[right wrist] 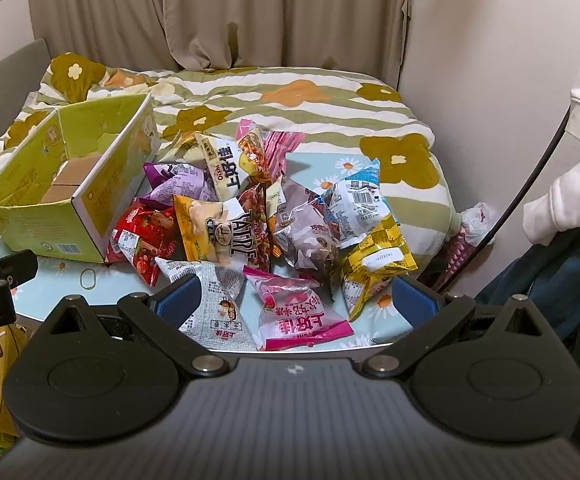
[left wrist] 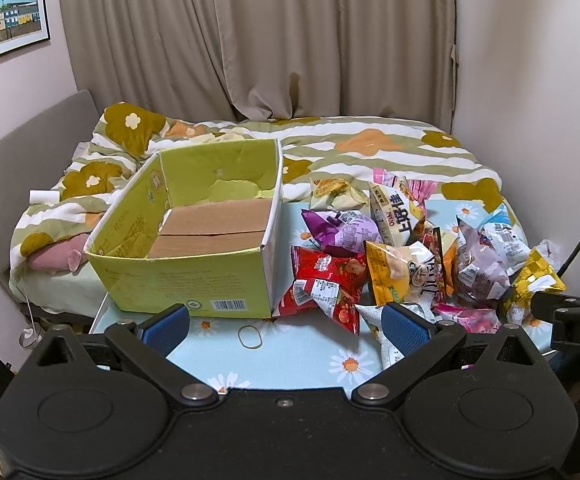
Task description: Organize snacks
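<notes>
Beside the green box (left wrist: 194, 276), heaped snack bags (right wrist: 274, 216); both grippers wide, empty

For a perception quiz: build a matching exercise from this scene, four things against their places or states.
1. green box
2. rubber band
3. red snack bag
4. pink snack bag

A. at the pile's near edge
B. empty
C. against the box's right side
D. alone on the cloth before the box

Pairs: 1-B, 2-D, 3-C, 4-A
</notes>
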Demonstrator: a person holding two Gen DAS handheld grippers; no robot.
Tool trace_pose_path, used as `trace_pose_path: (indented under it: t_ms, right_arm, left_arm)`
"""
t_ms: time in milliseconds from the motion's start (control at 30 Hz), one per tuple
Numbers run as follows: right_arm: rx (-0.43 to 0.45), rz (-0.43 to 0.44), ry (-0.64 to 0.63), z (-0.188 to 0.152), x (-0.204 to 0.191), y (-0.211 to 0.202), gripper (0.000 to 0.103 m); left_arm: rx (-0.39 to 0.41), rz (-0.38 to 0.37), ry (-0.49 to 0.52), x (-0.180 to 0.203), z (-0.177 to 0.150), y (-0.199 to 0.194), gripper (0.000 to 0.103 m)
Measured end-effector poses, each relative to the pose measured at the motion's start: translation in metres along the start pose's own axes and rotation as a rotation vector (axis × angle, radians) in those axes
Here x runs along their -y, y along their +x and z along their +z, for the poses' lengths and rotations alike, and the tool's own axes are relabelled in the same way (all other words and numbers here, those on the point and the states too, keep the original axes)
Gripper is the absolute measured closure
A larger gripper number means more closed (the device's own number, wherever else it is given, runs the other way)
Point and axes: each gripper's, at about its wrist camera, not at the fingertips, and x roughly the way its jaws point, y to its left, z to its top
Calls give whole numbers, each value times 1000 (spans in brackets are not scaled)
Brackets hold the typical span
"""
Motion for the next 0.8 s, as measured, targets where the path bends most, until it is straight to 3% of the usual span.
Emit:
trace_pose_path:
  t_ms: [800]
  right_arm:
    - [-6, 9, 2, 2, -1, 2, 0]
  left_arm:
    - [-11, -10, 3, 1, 1, 3, 0]
